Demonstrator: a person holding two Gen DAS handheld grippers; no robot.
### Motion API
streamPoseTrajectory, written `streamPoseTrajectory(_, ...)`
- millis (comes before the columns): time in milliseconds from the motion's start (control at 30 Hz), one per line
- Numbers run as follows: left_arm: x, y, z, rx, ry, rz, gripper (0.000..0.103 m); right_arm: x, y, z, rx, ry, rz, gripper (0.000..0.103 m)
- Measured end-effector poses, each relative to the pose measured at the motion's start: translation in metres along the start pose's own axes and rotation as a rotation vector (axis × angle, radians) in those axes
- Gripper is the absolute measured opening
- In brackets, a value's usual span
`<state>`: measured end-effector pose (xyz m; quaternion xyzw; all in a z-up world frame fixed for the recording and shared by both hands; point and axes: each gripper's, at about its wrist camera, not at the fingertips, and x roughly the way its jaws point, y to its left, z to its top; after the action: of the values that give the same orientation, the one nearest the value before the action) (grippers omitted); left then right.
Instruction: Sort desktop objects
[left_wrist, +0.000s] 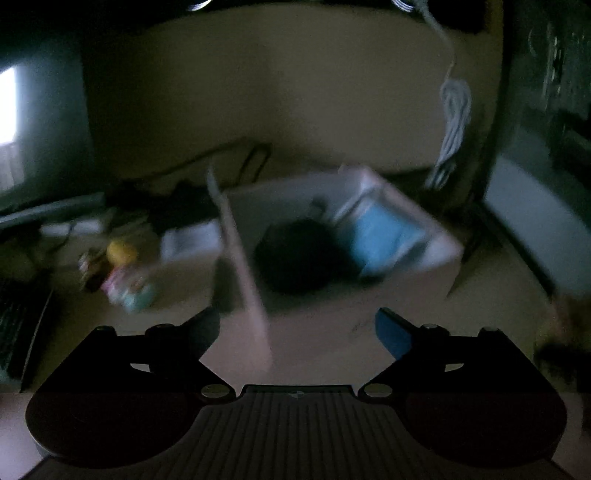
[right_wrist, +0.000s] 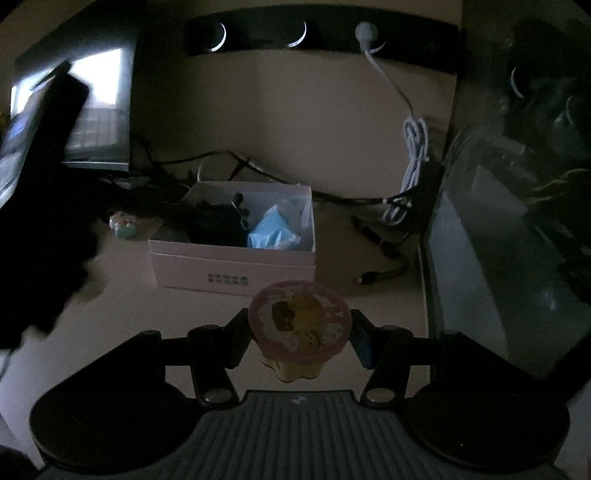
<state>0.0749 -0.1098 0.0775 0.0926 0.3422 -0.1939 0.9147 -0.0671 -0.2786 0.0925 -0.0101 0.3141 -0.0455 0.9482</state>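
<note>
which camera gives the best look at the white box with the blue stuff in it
The right wrist view. There the white box is sharp, with its front wall, its printed text and the blue item and dark items inside all readable. The left wrist view shows the same white box closer, but motion-blurred, its contents reduced to a blue patch and a dark blob.

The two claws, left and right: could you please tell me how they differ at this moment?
The left claw stands wide open and empty; the right claw is closed on a pink-lidded toy jar. The left claw is beside the white box, the right claw well short of it. Both point down toward the desk.
</note>
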Motion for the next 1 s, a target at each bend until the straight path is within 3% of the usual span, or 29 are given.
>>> streamPoseTrajectory(200, -0.010, 0.057, -0.018, -0.070, 0.081, 0.003, 0.096, 0.034, 0.012, 0.045, 0.068, -0.032, 0.004, 0.056)
streamPoseTrajectory(367, -0.004, 0.104, -0.025, -0.129, 0.117, 0.025, 0.096, 0.065, 0.013, 0.092, 0.207, -0.096, 0.086, 0.056)
streamPoseTrajectory(500, -0.003, 0.136, -0.031, -0.181, 0.138, 0.035, 0.096, 0.110, 0.035, 0.109, 0.263, -0.020, 0.140, 0.056)
streamPoseTrajectory(733, -0.007, 0.172, -0.038, -0.224, 0.146, 0.042, 0.097, 0.190, 0.082, 0.109, 0.310, 0.209, 0.232, 0.056)
streamPoseTrajectory(900, -0.012, 0.182, -0.043, -0.237, 0.150, 0.019, 0.098, 0.223, 0.088, 0.133, 0.287, 0.160, 0.131, 0.056)
streamPoseTrajectory(967, -0.009, 0.185, -0.046, -0.245, 0.162, 0.017, 0.099, 0.220, 0.080, 0.143, 0.308, 0.169, 0.139, 0.065)
streamPoseTrajectory(1000, -0.007, 0.187, -0.048, -0.249, 0.167, 0.020, 0.099, 0.211, 0.076, 0.145, 0.323, 0.149, 0.149, 0.075)
